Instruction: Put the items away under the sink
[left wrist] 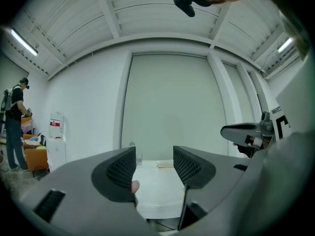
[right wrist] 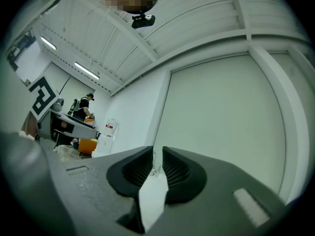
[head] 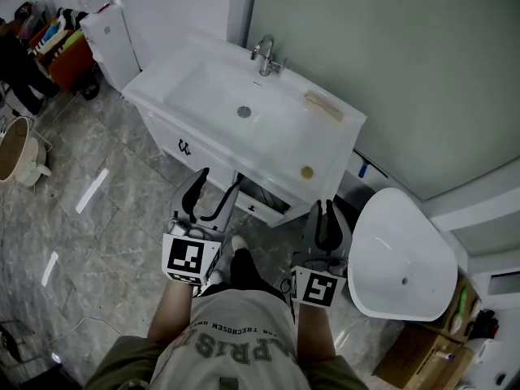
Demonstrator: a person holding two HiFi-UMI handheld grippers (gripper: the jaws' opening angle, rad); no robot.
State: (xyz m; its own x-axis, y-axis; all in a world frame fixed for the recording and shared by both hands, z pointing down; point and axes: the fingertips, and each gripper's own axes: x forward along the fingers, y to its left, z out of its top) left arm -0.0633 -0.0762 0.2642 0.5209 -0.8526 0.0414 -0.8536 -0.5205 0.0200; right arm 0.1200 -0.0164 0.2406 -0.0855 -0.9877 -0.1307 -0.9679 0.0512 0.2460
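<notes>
The white sink vanity point(head: 195, 108) stands ahead of me, with a chrome faucet point(head: 265, 55) at its back. A long beige item point(head: 324, 105) lies on the counter's back right, and a small round gold item point(head: 306, 171) sits near the front right corner. Below the basin the cabinet front point(head: 262, 197) shows a dark opening. My left gripper point(head: 219, 179) is open and empty, held just in front of the vanity. My right gripper point(head: 322, 207) is shut with nothing in it. In the left gripper view the counter point(left wrist: 152, 191) and the beige item point(left wrist: 165, 165) show between the jaws.
A white toilet point(head: 402, 258) stands right of the vanity, with a cardboard box point(head: 418, 354) nearer me. A tall white cabinet point(head: 110, 43) and a person point(head: 16, 63) are at the far left, and a round bin point(head: 16, 149) sits on the grey tiled floor.
</notes>
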